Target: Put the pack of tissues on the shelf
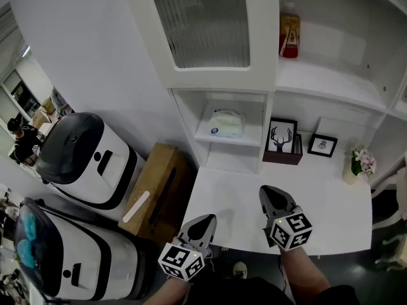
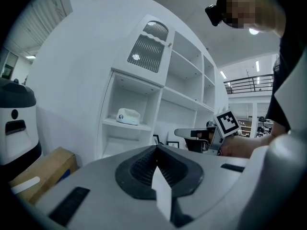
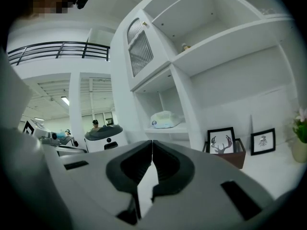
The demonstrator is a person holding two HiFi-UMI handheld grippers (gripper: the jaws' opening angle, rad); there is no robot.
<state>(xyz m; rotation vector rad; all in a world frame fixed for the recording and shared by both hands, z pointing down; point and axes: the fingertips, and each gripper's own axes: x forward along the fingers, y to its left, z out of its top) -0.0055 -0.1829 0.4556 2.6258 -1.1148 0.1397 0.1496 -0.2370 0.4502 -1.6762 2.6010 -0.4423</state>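
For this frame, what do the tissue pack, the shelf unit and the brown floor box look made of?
The pale, puffy pack of tissues looks wrapped in soft plastic film: rounded, slightly glossy. The white shelf unit seems painted or laminated board: smooth, even. The brown box looks like cardboard: dull tan, flat panels.

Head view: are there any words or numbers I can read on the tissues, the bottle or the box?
No text here can be read.
On the pack of tissues: a round blue logo, too small to read.
On the bottle: a red and yellow label, too blurred to read.
On the cardboard box: a white strip, no legible print.
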